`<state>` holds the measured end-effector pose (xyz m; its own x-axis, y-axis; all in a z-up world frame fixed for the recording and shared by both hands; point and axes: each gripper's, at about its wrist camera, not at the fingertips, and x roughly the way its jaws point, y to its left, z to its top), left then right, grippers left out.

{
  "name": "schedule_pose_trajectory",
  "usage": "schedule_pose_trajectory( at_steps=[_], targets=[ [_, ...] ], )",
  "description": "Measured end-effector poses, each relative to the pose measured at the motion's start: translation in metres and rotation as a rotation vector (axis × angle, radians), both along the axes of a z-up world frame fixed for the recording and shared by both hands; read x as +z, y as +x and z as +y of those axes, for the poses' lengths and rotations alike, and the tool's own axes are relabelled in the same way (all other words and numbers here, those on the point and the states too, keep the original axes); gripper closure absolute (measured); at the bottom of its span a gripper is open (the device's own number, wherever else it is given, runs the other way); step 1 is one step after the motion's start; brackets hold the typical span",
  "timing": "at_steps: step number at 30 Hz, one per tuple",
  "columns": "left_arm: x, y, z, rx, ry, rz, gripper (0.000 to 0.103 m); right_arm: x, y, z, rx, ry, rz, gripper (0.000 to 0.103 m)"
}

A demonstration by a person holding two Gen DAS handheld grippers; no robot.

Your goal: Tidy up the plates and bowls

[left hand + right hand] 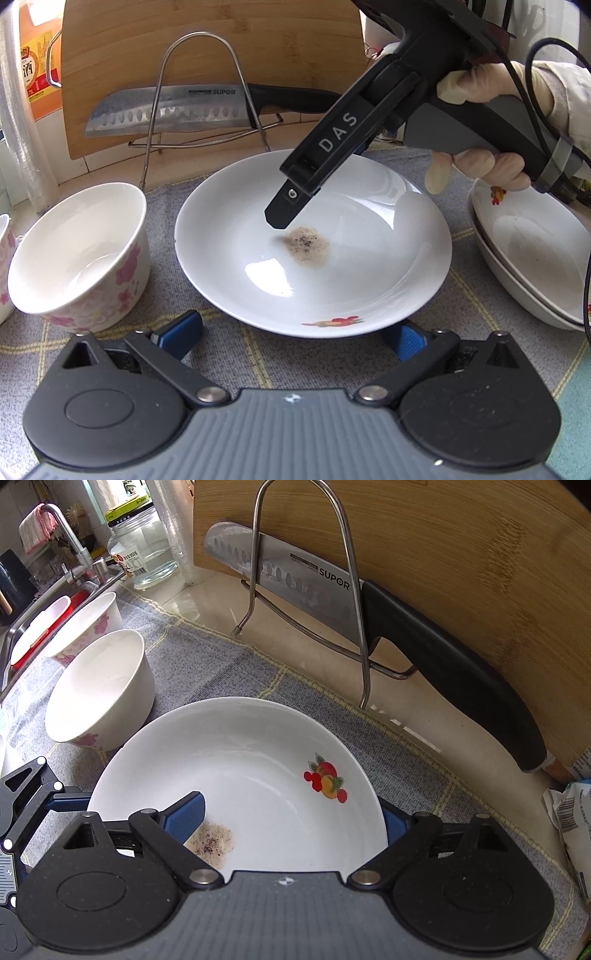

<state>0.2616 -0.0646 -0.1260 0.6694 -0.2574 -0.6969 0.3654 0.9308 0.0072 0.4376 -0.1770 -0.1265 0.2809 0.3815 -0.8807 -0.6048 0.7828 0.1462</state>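
Note:
A white plate [369,266] with a fruit print and a brown stain lies on the grey cloth; it also shows in the right wrist view [258,775]. My left gripper [291,338] is open, its blue pads at the plate's near rim, one on each side. My right gripper [293,818] is open, one pad over the plate's inside near the stain, the other outside its right rim. In the left wrist view the right gripper [284,218] hovers just above the stain. A white bowl with pink flowers [77,254] stands left of the plate, also seen from the right wrist [99,690].
Stacked white dishes [532,254] stand at the right. A second flowered bowl [85,624] is near the sink [22,642]. Behind the plate are a wire rack [347,602], a knife [303,579], a bamboo cutting board [461,554] and a glass jar [144,550].

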Motion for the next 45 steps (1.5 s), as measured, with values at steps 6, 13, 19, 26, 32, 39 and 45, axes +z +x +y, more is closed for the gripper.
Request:
schedule_pose_trajectory(
  at_steps=[6, 13, 19, 26, 32, 39, 45],
  targets=[
    [0.000, -0.002, 0.002, -0.014, -0.002, -0.011, 0.000, 0.002, 0.003, -0.001, 0.008, -0.002, -0.001, 0.012],
    [0.000, -0.006, 0.003, -0.034, 0.000, -0.025, 0.000, 0.004, 0.007, -0.002, 0.034, -0.017, 0.005, 0.020],
    [0.000, -0.008, 0.003, -0.047, 0.003, -0.039, 0.000, 0.006, 0.013, -0.003, 0.070, -0.028, 0.016, 0.028],
    [0.001, -0.009, -0.002, -0.071, 0.038, -0.079, 0.000, 0.006, 0.015, -0.003, 0.081, -0.018, 0.028, 0.029],
    [0.001, -0.009, -0.005, -0.092, 0.057, -0.102, 0.000, 0.007, 0.017, -0.006, 0.093, -0.004, 0.038, 0.031],
    [0.001, -0.008, -0.003, -0.092, 0.046, -0.103, 0.000, 0.008, 0.018, -0.008, 0.095, 0.000, 0.046, 0.032],
    [0.002, -0.009, -0.003, -0.082, 0.055, -0.110, 0.000, 0.009, 0.019, -0.010, 0.074, 0.014, 0.063, 0.032]
  ],
)
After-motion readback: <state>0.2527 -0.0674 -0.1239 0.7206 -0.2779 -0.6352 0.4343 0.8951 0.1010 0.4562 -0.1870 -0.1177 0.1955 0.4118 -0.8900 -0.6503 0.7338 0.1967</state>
